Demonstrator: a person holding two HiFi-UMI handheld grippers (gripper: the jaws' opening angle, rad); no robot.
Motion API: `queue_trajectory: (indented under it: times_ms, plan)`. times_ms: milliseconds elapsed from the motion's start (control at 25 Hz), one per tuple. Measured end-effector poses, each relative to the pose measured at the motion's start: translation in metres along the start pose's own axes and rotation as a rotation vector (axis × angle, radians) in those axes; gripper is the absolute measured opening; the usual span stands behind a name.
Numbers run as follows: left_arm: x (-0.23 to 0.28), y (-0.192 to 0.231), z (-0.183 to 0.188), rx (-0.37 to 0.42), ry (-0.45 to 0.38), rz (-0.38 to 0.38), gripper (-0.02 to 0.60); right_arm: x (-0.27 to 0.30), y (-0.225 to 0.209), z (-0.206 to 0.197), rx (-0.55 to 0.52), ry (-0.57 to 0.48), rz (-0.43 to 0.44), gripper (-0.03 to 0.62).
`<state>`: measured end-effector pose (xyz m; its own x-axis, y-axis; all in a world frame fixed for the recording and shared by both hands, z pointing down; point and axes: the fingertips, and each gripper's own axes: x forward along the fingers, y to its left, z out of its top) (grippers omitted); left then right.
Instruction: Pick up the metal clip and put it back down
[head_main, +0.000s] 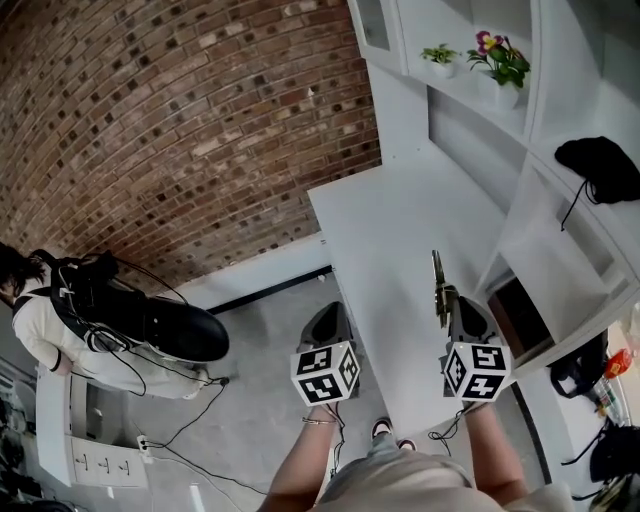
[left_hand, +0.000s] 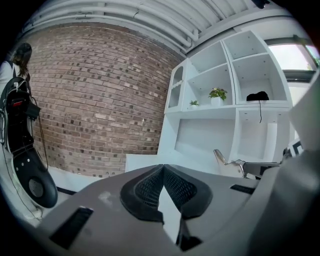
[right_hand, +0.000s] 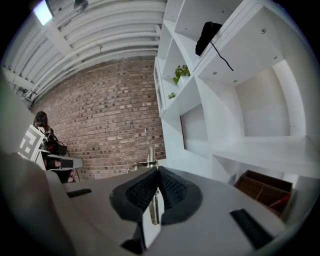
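The metal clip is a thin silvery piece that sticks out forward over the white table. My right gripper is shut on its near end. In the right gripper view the clip runs between the closed black pads and pokes out past the tips of the right gripper. The left gripper view shows the clip from the side, seemingly lifted off the tabletop. My left gripper hovers at the table's left edge, and the left gripper is shut on nothing.
A white shelf unit borders the table's right and far side, holding potted plants and a black item with a cord. A brown box sits in a low compartment. A person with black gear stands by the brick wall.
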<state>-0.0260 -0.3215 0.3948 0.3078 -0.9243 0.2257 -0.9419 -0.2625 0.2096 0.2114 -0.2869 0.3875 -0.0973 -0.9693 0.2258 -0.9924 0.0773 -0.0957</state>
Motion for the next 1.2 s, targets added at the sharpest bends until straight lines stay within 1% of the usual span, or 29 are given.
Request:
queue_trajectory:
  times_ms: [280,440,680,920,1080,1200]
  plan:
    - [0.01,0.01,-0.025,-0.029,0.048,0.01,0.012,0.006,-0.019,-0.017,-0.05,0.082,-0.052,0.007]
    - [0.02,0.016,-0.044,-0.058,0.078,0.011,0.011,0.012,-0.034,-0.03,-0.095,0.128,-0.093,0.007]
    - [0.037,0.027,-0.078,-0.087,0.137,0.017,0.011,0.026,-0.052,-0.062,-0.169,0.244,-0.129,0.007]
    - [0.052,0.034,-0.105,-0.074,0.164,0.022,0.012,0.041,-0.075,-0.099,-0.238,0.356,-0.154,0.005]
    - [0.058,0.038,-0.125,-0.081,0.202,0.028,0.012,0.05,-0.087,-0.115,-0.271,0.399,-0.166,0.005]
    - [0.06,0.042,-0.137,-0.083,0.223,0.031,0.012,0.057,-0.094,-0.122,-0.329,0.428,-0.183,0.005]
